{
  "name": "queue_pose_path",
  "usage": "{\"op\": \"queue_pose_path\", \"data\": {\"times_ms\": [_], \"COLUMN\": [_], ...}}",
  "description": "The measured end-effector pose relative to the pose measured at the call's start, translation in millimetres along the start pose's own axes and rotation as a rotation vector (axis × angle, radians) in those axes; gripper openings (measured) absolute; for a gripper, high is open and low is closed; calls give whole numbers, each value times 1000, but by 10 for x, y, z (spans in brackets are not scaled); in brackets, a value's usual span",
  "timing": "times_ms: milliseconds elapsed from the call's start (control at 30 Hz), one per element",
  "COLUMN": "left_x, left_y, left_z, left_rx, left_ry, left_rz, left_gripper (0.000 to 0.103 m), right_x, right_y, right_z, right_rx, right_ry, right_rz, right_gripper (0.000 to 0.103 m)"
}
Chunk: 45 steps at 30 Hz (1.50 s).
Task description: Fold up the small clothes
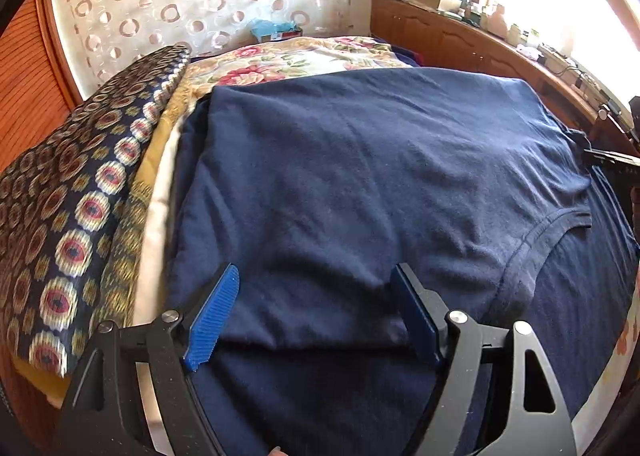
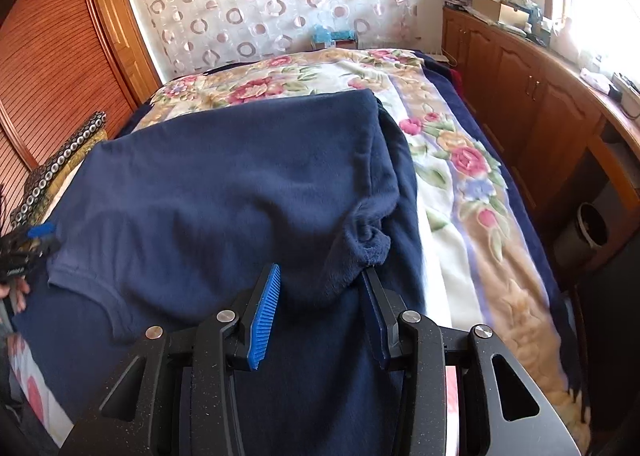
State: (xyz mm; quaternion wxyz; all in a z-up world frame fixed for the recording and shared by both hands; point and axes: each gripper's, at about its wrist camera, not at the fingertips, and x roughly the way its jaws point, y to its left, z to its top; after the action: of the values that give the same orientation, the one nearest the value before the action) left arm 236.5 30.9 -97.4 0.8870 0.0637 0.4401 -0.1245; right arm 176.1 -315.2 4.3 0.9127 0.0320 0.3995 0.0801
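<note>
Navy shirt (image 1: 360, 176) lay folded on floral blanket (image 2: 460, 176) on bed. Left gripper (image 1: 316, 296) spread above shirt edge. Right gripper (image 2: 320, 296) spread too, bunched sleeve (image 2: 368, 240) between fingers.

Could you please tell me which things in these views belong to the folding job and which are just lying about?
Part of the job:
- navy T-shirt, partly folded
- left gripper, open
- right gripper, open
- floral blanket under the shirt

Just lying about:
- patterned cushion
- blue box by the curtain
- sideboard clutter
- bin
</note>
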Motion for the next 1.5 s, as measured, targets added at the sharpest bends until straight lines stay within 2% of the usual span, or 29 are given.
{"op": "queue_pose_path", "data": {"times_ms": [167,233,433,467,533,700,933,1100,1167,1200,1267,1300,1400,1500], "left_x": [-169,-227,-309,-312,-322,-306,-172,-130,-122,-120,-99,-96,-123,-44], "left_y": [0,7,135,151,173,241,205,212,185,159,144,141,155,241], "left_z": [-165,-222,-345,-344,-328,-242,-262,-217,-179,-166,-120,-103,-35,-10], "left_rx": [-19,-56,-210,-223,-250,-259,-256,-267,-249,-231,-212,-207,-195,-216], "left_ry": [6,7,-39,-46,-55,-48,-5,-4,-3,3,0,0,-27,6], "left_rz": [42,36,7,4,-11,72,110,109,100,100,93,95,103,102], "left_gripper": [79,79,78,75,57,53,53,53,40,27,25,20,20,20], "right_x": [145,161,174,179,164,153,156,173,176,174,173,172,176,183], "right_y": [111,144,172,169,164,151,145,159,158,158,153,147,135,129], "right_z": [-64,-80,-71,-65,-73,-84,-83,-80,-81,-81,-78,-78,-79,-79], "right_rx": [-56,-76,-75,-75,-72,-63,-61,-72,-71,-71,-69,-68,-66,-68], "right_ry": [-12,-15,-15,-15,-16,-20,-22,-19,-20,-20,-21,-22,-22,-22], "right_rz": [-66,-73,-65,-65,-60,-49,-39,-43,-42,-41,-38,-36,-33,-39], "right_gripper": [51,55,57,57,58,58,59,60,60,60,60,60,60,60]}}
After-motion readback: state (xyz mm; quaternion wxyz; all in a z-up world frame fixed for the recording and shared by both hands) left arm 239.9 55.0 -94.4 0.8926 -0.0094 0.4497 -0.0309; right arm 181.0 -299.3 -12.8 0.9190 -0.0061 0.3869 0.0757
